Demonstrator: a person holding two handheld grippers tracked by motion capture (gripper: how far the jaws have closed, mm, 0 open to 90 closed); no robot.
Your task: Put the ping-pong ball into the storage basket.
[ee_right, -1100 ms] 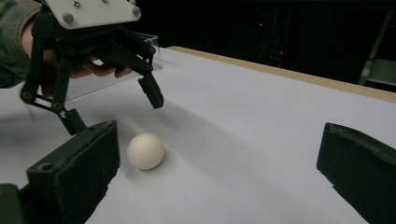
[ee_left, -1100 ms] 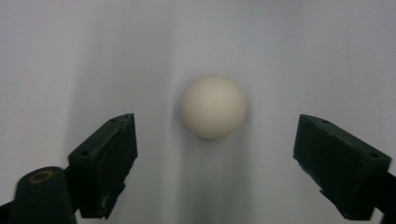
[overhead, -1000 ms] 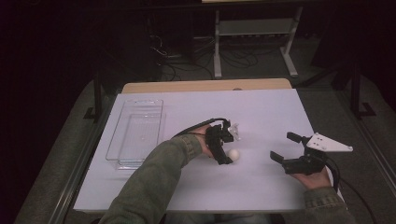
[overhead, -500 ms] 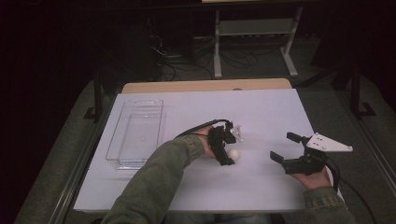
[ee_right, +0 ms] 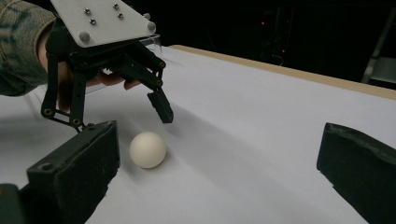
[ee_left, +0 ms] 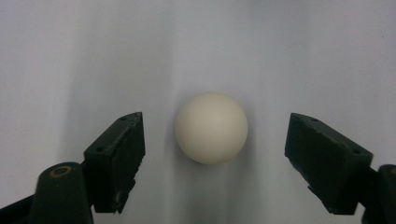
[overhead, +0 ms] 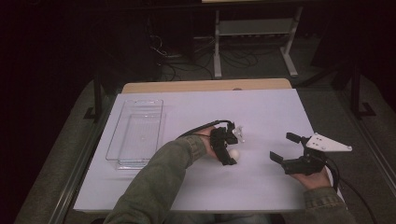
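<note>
A small white ball [overhead: 234,153] [ee_left: 211,128] [ee_right: 147,149] lies on the white table sheet [overhead: 261,112], right of centre. My left gripper [overhead: 230,151] [ee_left: 215,122] [ee_right: 128,122] points down over it, one jaw on each side. Its jaws have just been closing. A gap shows between each pad and the ball, so the gripper is open. My right gripper [overhead: 281,146] [ee_right: 219,140] rests near the table's right edge, aimed at the ball from a distance. It stands wide open with nothing between its jaws.
A clear plastic tray [overhead: 137,135] lies lengthwise at the left of the sheet, with nothing visible in it. A bare wooden strip [overhead: 205,86] runs along the table's far edge. Beyond it, in the dark, stand a shelf frame [overhead: 252,28] and floor cables.
The left gripper has shifted slightly over the ball. The right gripper has kept still.
</note>
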